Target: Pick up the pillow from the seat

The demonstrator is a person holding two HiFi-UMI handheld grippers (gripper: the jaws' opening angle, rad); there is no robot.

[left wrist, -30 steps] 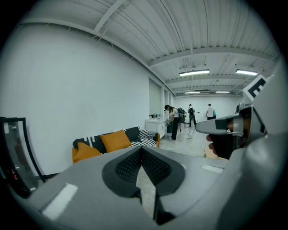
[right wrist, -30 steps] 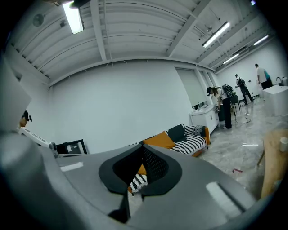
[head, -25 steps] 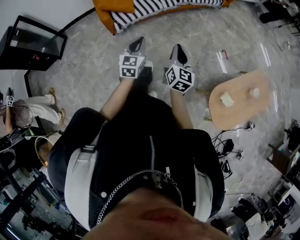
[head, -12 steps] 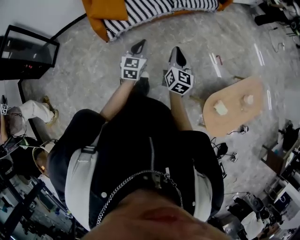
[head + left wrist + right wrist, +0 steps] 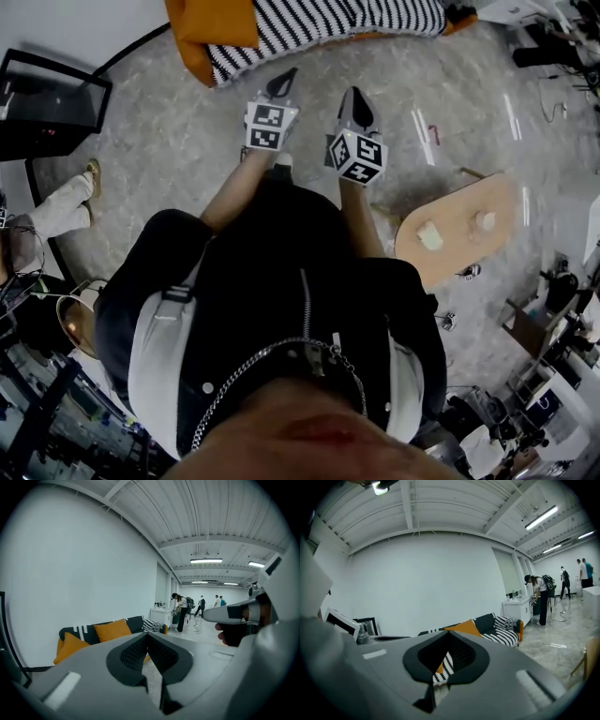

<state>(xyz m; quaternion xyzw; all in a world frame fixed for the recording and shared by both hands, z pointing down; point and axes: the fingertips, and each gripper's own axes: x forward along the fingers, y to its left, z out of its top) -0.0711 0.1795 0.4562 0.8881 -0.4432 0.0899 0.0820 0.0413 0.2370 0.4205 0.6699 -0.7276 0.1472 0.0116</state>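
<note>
Left gripper point(image 5: 281, 84) and right gripper point(image 5: 359, 106) neared the sofa point(image 5: 356, 19).

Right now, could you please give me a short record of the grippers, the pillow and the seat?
black-and-white striped sofa: ahead of both grippers
orange square fabric pillow: on the sofa's left end, untouched
left gripper: shut, empty, short of the sofa
right gripper: shut, empty, beside the left gripper
oval wooden table: on the floor at the right
</note>
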